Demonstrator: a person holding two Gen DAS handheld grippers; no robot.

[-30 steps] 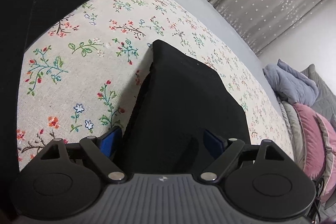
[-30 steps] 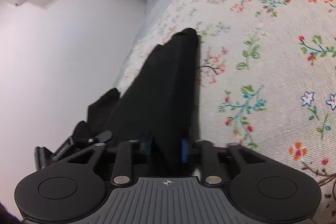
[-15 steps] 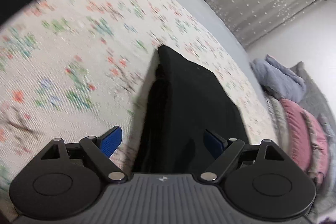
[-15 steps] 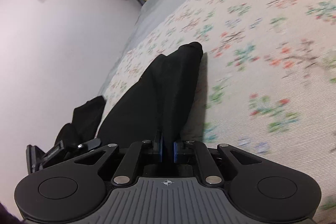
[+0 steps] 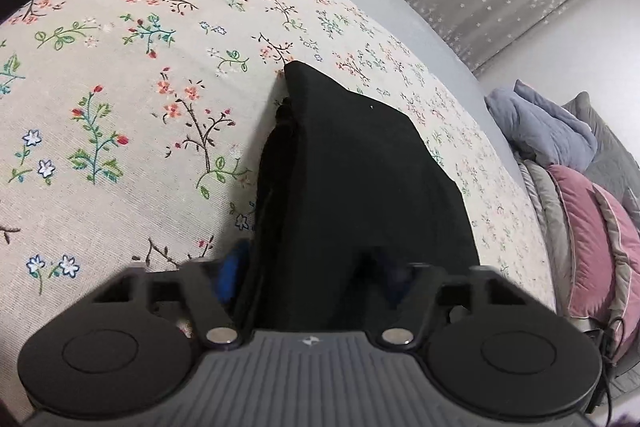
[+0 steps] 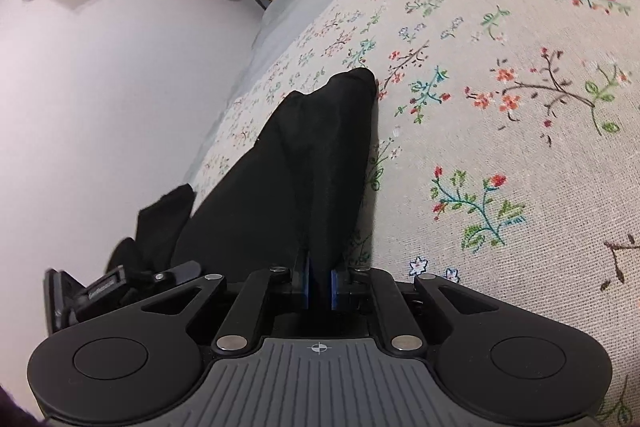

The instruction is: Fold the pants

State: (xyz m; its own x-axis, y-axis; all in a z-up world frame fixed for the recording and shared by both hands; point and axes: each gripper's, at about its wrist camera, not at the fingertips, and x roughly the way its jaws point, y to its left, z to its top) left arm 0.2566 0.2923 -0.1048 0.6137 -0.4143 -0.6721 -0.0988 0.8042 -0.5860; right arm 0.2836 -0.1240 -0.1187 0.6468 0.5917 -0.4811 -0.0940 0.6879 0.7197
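Black pants (image 5: pixel 360 179) lie on a flowered bedcover (image 5: pixel 120 115), with part of them draped over its edge in the right view. The left gripper (image 5: pixel 312 283) has a fold of the pants between its 2 blue pads, and its jaws are closing. The right gripper (image 6: pixel 320 285) pinches a thin fold of the pants (image 6: pixel 304 163) tightly. Pillows (image 5: pixel 580 219) lie beyond.

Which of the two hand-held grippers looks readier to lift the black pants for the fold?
Probably the right hand-held gripper: it is shut on the black pants. The left hand-held gripper straddles the pants, its jaws closing.
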